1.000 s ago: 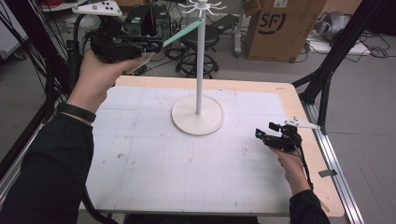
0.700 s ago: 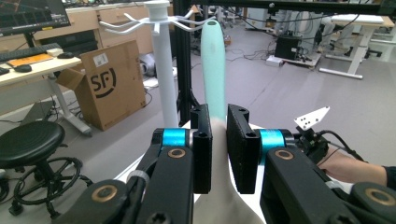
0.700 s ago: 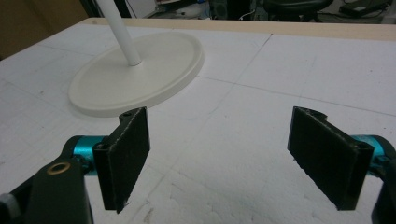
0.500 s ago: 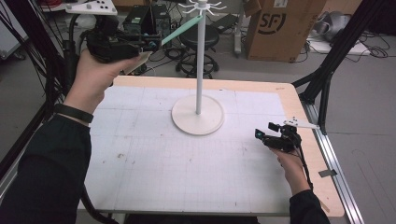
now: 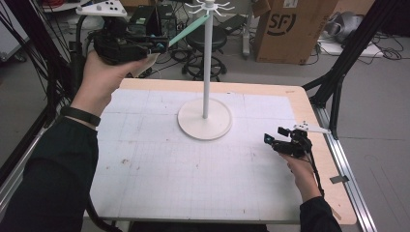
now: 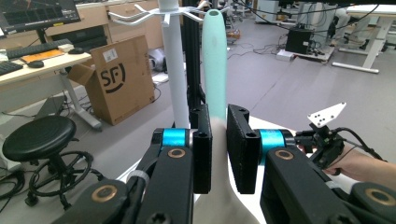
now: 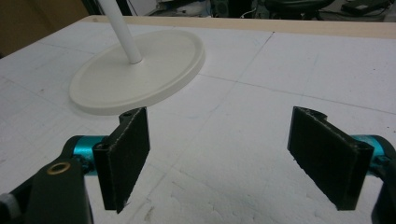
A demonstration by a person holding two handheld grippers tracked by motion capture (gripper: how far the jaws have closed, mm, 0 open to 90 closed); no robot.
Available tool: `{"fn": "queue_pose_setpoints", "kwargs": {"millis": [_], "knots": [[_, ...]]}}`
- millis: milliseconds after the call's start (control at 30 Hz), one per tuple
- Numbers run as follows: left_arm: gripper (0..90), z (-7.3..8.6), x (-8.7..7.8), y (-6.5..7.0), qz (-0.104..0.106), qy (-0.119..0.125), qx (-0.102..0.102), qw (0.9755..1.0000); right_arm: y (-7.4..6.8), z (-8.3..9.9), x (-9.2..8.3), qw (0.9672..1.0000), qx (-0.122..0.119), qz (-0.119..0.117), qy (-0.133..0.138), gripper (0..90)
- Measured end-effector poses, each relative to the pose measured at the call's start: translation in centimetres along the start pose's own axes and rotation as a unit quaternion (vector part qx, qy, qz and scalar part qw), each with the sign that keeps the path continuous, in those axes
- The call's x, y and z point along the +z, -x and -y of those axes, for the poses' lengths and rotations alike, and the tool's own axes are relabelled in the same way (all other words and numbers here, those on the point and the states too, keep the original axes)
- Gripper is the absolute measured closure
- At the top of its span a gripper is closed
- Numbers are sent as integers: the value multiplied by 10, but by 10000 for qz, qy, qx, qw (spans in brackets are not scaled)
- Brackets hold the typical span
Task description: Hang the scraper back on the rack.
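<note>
In the upper left of the high view we saw the left gripper (image 5: 162,46) raised well above the table (image 5: 193,183), clenched on a utensil with a mint-green handle (image 5: 189,29) that slanted up toward the hooked crown (image 5: 209,7) of a white stand (image 5: 206,63). The handle's tip lay just beside the pole near the hooks, though we could not tell whether it touched them. In the left gripper view the two black jaws stood close together around the pale lower part of the utensil, and the mint-green handle (image 6: 215,60) rose upright just right of the white pole (image 6: 173,70), its slotted end level with the hooks. The stand's round base (image 5: 204,120) sat at the centre of the white gridded mat. At the lower right of the high view the right gripper (image 5: 275,137) rested low by the table's right edge, well apart from the base. In the right gripper view its jaws stood wide apart with bare mat (image 7: 261,93) between them, released and empty, and the base (image 7: 140,70) lay at the upper left.
</note>
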State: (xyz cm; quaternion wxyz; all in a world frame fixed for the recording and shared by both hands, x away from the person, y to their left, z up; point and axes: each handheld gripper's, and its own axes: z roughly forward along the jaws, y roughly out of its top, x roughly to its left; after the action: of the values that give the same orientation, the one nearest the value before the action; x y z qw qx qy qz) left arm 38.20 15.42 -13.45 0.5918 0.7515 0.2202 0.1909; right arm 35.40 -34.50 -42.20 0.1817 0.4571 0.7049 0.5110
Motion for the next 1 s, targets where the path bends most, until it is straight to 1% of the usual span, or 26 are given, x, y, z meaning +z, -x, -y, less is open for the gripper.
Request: {"fn": "queue_pose_setpoints", "kwargs": {"millis": [200, 333, 400, 600, 667, 1000], "knots": [[806, 2, 3, -2, -76, -117, 59, 9999, -1, 0, 0, 10000, -23, -5, -2, 203], [806, 3, 3, -3, -109, -176, 69, 9998, 0, 0, 0, 10000, -20, -1, -8, 203], [806, 4, 2, -5, -190, -206, 76, 9996, 0, 0, 0, 10000, -16, 2, -7, 203], [805, 7, 0, -9, -299, -281, 25, 9992, 0, 0, 1, 10000, -30, -11, -28, 203], [806, 8, 0, -11, -295, -267, -43, 9992, -1, 0, 1, 10000, -33, -4, -34, 203], [795, 11, 9, -12, -198, -403, -86, 9990, -1, 1, 2, 10000, -56, -12, -61, 204]]}}
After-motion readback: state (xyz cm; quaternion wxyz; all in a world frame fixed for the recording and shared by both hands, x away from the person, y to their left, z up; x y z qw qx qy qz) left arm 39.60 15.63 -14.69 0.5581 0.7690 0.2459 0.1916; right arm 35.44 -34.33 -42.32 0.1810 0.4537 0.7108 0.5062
